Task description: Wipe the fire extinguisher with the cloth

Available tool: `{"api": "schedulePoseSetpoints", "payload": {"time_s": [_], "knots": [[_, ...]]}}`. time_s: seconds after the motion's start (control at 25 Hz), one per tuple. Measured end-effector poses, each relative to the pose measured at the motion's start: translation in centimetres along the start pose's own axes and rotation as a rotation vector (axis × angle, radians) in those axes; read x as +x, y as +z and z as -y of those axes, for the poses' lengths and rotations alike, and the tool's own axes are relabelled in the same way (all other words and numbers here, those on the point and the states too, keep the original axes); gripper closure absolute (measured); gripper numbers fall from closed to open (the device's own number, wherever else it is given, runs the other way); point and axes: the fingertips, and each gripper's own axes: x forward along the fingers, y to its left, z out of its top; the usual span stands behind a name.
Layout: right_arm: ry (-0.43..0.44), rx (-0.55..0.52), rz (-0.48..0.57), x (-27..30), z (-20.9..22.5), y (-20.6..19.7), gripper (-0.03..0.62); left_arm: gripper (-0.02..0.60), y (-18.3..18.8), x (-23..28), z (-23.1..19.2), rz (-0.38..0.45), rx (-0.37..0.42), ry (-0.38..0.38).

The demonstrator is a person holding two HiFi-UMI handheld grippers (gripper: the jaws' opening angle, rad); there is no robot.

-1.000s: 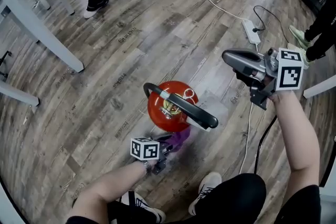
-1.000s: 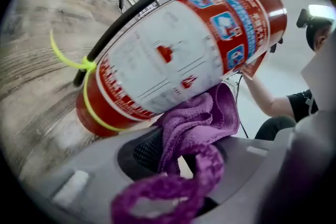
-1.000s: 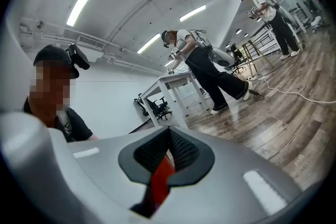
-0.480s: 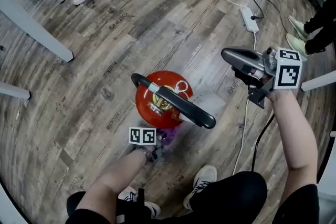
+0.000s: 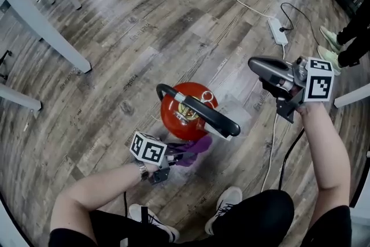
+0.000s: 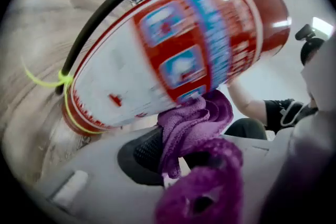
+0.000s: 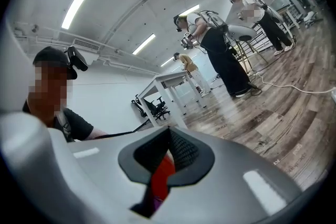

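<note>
Extinguisher stands upright on the floor, between the grippers. Left gripper is clamped narrowly on the cloth, which is pressed against the near side of the cylinder. Right gripper hangs well clear, jaws together, empty. Advise firm contact and overlapping strokes round the body, with the handle steadied should it rock.

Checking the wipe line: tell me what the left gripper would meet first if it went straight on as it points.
Probably the fire extinguisher: the left gripper points at its side, the purple cloth in its jaws leading, seemingly touching it.
</note>
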Motion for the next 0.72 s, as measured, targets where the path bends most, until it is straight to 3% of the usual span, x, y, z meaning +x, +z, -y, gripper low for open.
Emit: {"api": "schedulePoseSetpoints", "payload": {"time_s": [0.24,0.4,0.6,0.72], "knots": [[0.004,-0.011,0.002,0.2,-0.7,0.6,0.591,0.5,4.0,-5.6,9.7,-0.028,0.137,-0.127],[-0.006,-0.004,0.005,0.3,-0.4,0.6,0.591,0.5,6.2,-8.9,13.9,-0.02,0.204,-0.17],[-0.003,-0.002,0.001,1.0,-0.2,0.5,0.591,0.499,12.4,-14.4,17.7,0.178,0.274,-0.189],[-0.004,0.002,0.015,0.9,-0.1,0.6,0.591,0.499,17.6,-17.9,17.9,0.284,0.347,-0.071]]}}
